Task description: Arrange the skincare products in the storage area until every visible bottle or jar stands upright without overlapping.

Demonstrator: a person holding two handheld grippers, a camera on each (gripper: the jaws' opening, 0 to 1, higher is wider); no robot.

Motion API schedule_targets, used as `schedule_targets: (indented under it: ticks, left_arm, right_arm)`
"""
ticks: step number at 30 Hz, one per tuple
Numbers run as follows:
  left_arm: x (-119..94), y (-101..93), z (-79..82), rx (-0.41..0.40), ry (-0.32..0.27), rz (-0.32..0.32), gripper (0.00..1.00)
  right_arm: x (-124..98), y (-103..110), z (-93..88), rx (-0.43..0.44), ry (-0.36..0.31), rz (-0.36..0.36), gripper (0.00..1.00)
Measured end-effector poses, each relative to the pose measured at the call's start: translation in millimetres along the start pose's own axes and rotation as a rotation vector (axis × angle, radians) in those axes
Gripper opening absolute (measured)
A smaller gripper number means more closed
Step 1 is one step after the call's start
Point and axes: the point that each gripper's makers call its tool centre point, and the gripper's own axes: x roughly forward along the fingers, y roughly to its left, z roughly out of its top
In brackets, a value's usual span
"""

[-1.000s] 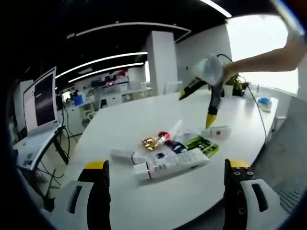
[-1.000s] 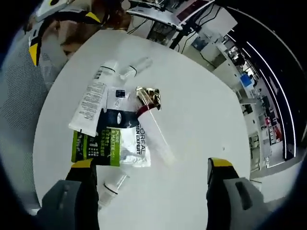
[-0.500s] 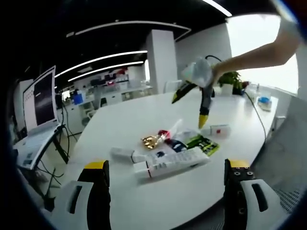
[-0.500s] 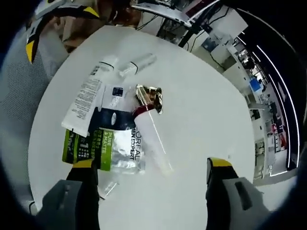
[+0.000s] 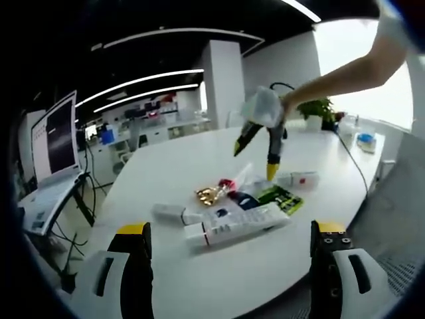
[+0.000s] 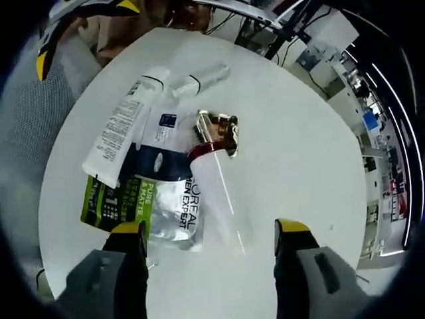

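Skincare products lie flat in a loose heap on the round white surface (image 6: 292,166), none upright yet: a long white tube with black print (image 6: 119,136), a clear small bottle with a white collar (image 6: 199,78), a green and silver sachet (image 6: 149,207), a dark blue sachet (image 6: 159,163), and a clear slim tube with a red band and crumpled gold foil top (image 6: 216,166) lying across the sachets. In the left gripper view I see the same heap, with the white tube (image 5: 236,226) nearest me and a small white box with a red mark (image 5: 300,179) off to the far side. My right tongs (image 6: 209,232) hang open above the heap, holding nothing, right over the lower end of the clear slim tube; seen from the left, they (image 5: 255,149) hover just over the pile. My left tongs (image 5: 229,249) are open and empty, well back from the products. I judge the step is picking the clear slim tube. To do it well I should come down with the jaws straddling the tube's body, not the sachets beneath, close gently, and lift clear before turning it upright on bare surface.
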Motion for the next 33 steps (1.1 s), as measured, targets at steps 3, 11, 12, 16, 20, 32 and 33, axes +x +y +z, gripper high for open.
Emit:
schedule_targets:
  ticks: [3,11,12,16,20,32,33]
  left_arm:
    - [0,0.0,-0.1,0.000,0.001,-0.001,0.97]
    - [0,1.1,-1.0,0.000,0.005,0.002,0.97]
    - [0,1.1,-1.2,0.000,0.006,0.002,0.97]
    - [0,0.7,-1.3,0.001,0.007,0.002,0.97]
    - [0,0.8,-2.0,0.001,0.010,0.003,0.97]
    - [0,1.5,-1.9,-0.004,0.006,0.011,0.97]
    - [0,1.7,-1.9,-0.004,0.006,0.012,0.97]
  right_arm:
    - [2,-2,4.9,-0.032,0.016,0.026,0.75]
    - [13,2,11.4,-0.117,0.057,0.125,0.65]
    - [14,3,12.4,-0.130,0.057,0.132,0.64]
    - [19,2,13.6,-0.167,0.078,0.152,0.56]
    - [26,5,16.3,-0.152,0.078,0.206,0.53]
    - [41,5,8.7,-0.229,0.150,0.255,0.35]
    - [41,4,9.1,-0.229,0.152,0.256,0.34]
